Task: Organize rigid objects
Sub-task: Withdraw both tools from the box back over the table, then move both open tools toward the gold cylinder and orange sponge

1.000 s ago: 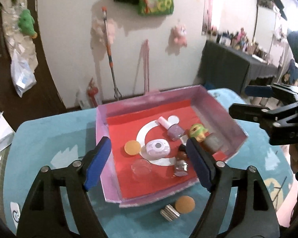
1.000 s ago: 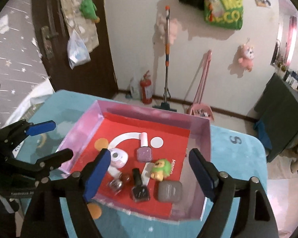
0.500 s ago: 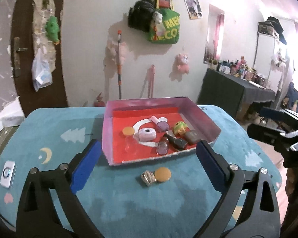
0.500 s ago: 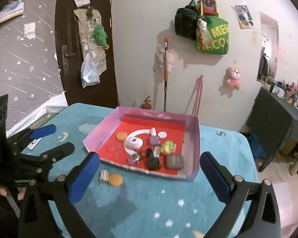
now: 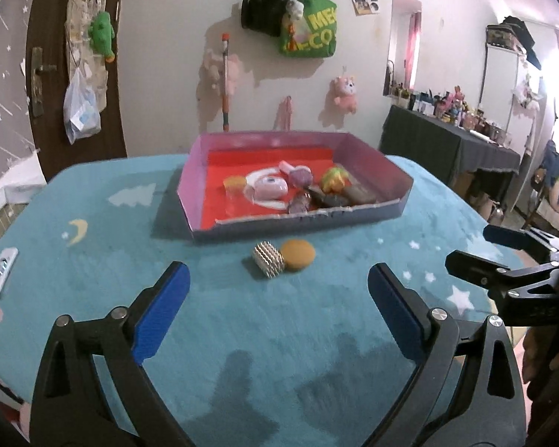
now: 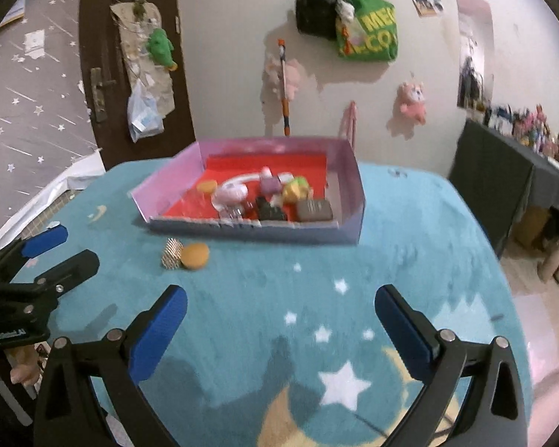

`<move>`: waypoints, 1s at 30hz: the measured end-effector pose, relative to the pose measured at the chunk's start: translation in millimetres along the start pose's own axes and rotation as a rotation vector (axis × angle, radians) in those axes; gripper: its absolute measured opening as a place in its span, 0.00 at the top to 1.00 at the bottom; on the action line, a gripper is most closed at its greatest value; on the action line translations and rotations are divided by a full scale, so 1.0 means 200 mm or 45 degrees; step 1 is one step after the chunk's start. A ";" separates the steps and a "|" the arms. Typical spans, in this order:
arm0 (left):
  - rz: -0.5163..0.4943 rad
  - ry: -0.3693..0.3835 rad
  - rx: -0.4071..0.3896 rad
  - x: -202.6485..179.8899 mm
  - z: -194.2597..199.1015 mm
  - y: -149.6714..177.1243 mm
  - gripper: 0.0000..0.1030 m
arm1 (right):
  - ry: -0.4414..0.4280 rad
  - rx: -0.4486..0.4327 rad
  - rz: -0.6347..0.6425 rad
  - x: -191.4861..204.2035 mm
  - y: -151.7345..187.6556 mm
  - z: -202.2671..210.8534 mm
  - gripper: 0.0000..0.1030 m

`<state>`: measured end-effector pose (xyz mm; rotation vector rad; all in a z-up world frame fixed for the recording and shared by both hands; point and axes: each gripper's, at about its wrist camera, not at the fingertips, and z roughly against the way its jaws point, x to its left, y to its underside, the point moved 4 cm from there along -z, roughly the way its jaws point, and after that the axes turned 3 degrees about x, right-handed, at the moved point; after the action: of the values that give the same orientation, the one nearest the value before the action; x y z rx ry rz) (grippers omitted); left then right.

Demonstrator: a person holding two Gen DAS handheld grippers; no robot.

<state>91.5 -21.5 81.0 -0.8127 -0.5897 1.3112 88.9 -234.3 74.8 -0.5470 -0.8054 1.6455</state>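
Left tongs (image 5: 275, 298) spread wide and holding nothing, hovering low over the worktop (image 5: 93, 260); right tongs (image 6: 279, 311) likewise wide and bare. Ahead of both, apart from the blue pads: a ribbed silver cylinder (image 5: 267, 259) touching an orange disc (image 5: 297, 254), both lying on the teal cloth just in front of the tray's (image 5: 205, 171) near wall. Inside that pink-walled, red-floored tray: a white round case (image 5: 270, 188), a purple nail polish bottle (image 5: 298, 176), a yellow-green figurine (image 5: 333, 180), a grey case (image 6: 315, 209), another orange disc (image 6: 207, 186) and some darker pieces.

Teal cloth printed with stars, moons and trees; a small white device (image 5: 2, 270) near its left edge. Behind: a pale wall with a green bag (image 5: 309, 33), a pink plush (image 5: 344, 93), a broom handle (image 5: 225, 82), a dark door (image 5: 37, 74) and a cluttered dark side table (image 5: 447, 141).

Dark items at the tray's near side too blurred to name; clear piece beside the white case barely visible.
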 end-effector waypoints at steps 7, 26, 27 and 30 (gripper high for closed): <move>0.029 0.004 0.071 -0.03 -0.11 0.09 0.05 | 0.006 0.057 -0.062 -0.07 0.12 -0.11 0.00; 0.068 -0.007 0.165 -0.01 -0.24 0.17 0.05 | 0.039 0.118 -0.083 -0.11 0.22 -0.22 0.00; 0.068 -0.007 0.168 -0.01 -0.24 0.17 0.05 | 0.038 0.122 -0.083 -0.11 0.23 -0.22 0.00; 0.071 -0.006 0.175 -0.01 -0.25 0.18 0.05 | 0.040 0.129 -0.082 -0.11 0.23 -0.23 0.00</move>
<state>108.7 -30.6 23.3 -0.7178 -0.4776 1.3889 96.7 -250.3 8.1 -0.4705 -0.7057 1.6053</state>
